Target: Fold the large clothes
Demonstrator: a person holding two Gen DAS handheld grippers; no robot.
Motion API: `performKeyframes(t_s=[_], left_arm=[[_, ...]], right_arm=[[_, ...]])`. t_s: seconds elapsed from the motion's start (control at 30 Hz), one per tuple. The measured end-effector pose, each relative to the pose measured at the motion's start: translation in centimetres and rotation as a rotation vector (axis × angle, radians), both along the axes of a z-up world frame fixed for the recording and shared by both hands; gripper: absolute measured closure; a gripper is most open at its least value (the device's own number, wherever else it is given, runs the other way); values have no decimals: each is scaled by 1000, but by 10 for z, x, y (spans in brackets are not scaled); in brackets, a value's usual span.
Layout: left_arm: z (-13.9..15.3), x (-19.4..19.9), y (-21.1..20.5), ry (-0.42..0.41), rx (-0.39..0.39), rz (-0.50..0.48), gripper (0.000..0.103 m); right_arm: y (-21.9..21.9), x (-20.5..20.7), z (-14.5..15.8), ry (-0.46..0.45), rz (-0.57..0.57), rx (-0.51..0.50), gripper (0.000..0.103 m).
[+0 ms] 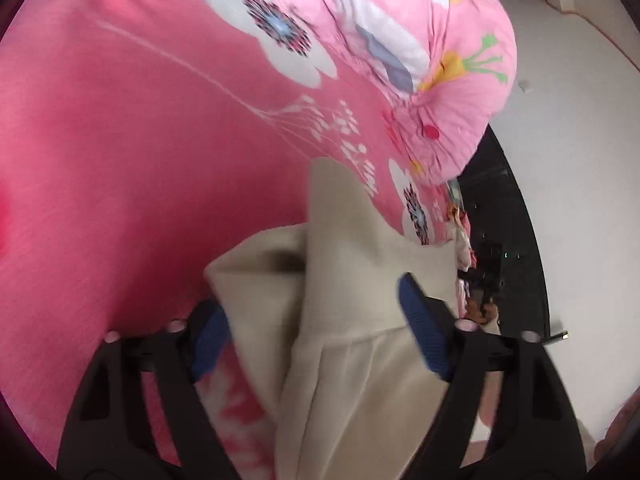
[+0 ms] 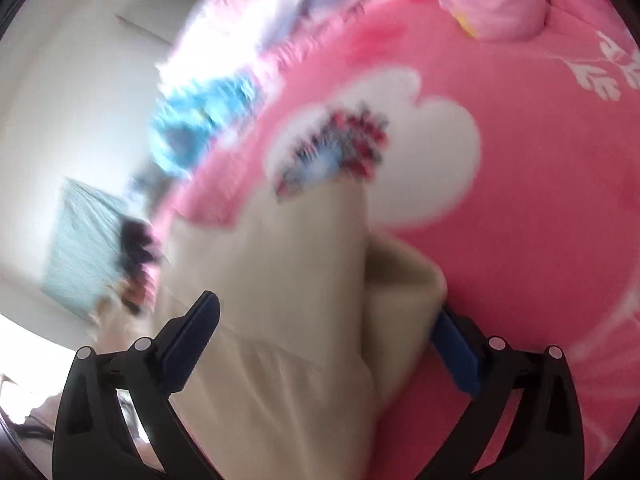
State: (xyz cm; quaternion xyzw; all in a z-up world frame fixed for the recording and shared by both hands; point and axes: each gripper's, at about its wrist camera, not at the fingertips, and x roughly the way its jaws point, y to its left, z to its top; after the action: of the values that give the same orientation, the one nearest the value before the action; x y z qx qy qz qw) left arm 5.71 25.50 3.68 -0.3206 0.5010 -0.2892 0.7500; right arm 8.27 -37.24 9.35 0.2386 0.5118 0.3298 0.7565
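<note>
The beige garment [image 1: 344,280] lay bunched on the pink flowered bed [image 1: 132,168], its folds running from the six o'clock edge of both views up toward the centre. It seemed to sit there because a fold had just been laid down: the layers were doubled over one another with a ribbed band across them.

The left hand-held gripper [image 1: 320,332] straddled the cloth with its jaws apart; the blue pad at four o'clock lay against the fabric and the other was partly hidden behind a fold, so the grip looked released rather than clenched.

The right hand-held gripper [image 2: 324,340] also stood wide, one pad clear of the cloth, the other at its edge, holding nothing. That view was blurred.

A pink patterned pillow [image 1: 448,60] sat at one o'clock, well apart, leaving room for the folding.
</note>
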Motion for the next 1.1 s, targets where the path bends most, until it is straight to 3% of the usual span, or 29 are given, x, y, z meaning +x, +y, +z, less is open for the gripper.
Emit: performKeyframes(t_s=[0.03,0.07,0.1,0.17,0.2,0.33,0.4,0.5,0.6,0.63,0.67,0.7,0.73,0.77,0.8,0.83,0.87,0.9,0.93,0.97,1.0,1.03,1.1], left_arm=[[-1,8,-11,4,35,-16,41],[-2,10,-21,1,42,-24,47],[-2,16,-26,-3,34,-33,66],[8,7,-30,-39,17,-31,82],[11,8,-31,-71,31,-29,83],[46,-7,-26,-197,25,-1,85],[65,-11,-29,-235,51,19,85],[87,3,-26,-281,63,30,85],[97,30,-9,-301,69,100,85],[94,45,-7,-294,111,127,84],[85,66,-9,-284,218,143,81],[76,77,-10,-265,302,145,73],[59,95,-14,-214,472,159,66],[45,105,-14,-152,566,176,60],[25,114,-4,-57,580,203,57],[22,114,10,-43,475,248,57],[25,107,23,-38,428,305,57],[36,99,27,-53,474,348,57],[50,89,23,-109,576,377,59],[67,79,13,-180,707,402,61],[78,73,3,-232,757,401,62],[88,70,-7,-273,724,373,64],[92,73,-41,-281,554,246,68]], right_arm=[[2,4,-5,32,-11,42,18],[9,6,-12,67,-31,59,47],[18,5,-15,81,-41,28,71],[26,-6,-12,72,-116,4,78],[25,-14,-9,59,-137,9,82],[23,-31,34,-58,-162,32,85],[32,-24,57,-134,-145,-29,85],[53,-1,90,-251,-91,-76,86],[55,39,103,-302,-133,-78,86],[55,53,99,-289,-145,-95,86],[55,73,90,-268,-152,-139,84],[52,94,74,-242,-193,-191,77],[48,112,55,-206,-241,-281,76],[42,128,37,-159,-270,-375,76],[36,138,22,-115,-308,-483,76],[27,142,14,-91,-336,-571,76],[9,138,12,-100,-368,-557,76],[-6,127,18,-112,-425,-549,76],[-17,113,30,-145,-484,-562,76],[-20,100,42,-197,-497,-559,76],[-13,89,58,-262,-484,-558,76],[0,79,72,-322,-453,-563,76],[46,66,93,-423,-321,-531,76]])
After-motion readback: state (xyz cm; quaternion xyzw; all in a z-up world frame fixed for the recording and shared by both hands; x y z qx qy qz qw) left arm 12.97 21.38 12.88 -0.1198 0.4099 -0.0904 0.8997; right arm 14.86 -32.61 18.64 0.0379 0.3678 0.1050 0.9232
